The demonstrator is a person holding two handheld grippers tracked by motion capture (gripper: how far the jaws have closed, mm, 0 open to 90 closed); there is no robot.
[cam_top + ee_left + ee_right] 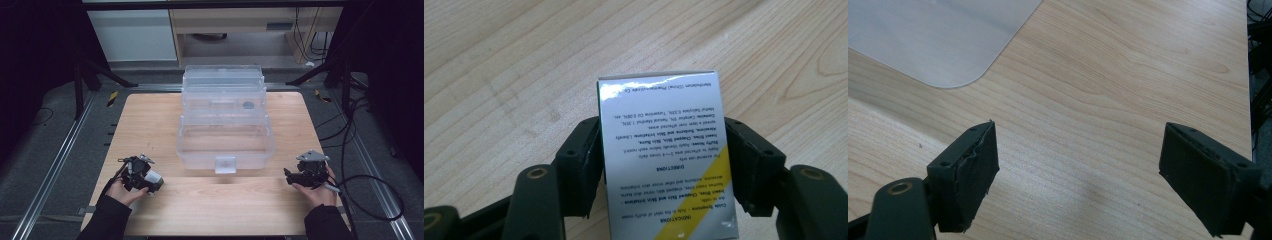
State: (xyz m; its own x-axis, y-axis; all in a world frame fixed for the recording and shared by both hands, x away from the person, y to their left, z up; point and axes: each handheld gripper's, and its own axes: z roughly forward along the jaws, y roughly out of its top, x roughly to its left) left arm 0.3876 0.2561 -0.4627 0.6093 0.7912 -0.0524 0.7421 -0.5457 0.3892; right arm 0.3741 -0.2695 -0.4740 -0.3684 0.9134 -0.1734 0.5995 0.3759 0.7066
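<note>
Tongs, left (664, 165): your jaws are closed on the small printed carton (667, 155), pads against both its sides, low over the table (499, 60).
Tongs, right (1078, 175): spread wide, holding nothing, resting near the table's edge.
Step in hand: carton gripped, not yet carried.
Next move: lift it and bring it over the open clear storage box (225, 135), judged its destination; clear the front wall first.

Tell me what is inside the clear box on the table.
The clear box stands open; its front tray looks empty. One small dark round thing shows in an upper tray. Glare and the stacked walls hide the rest.
</note>
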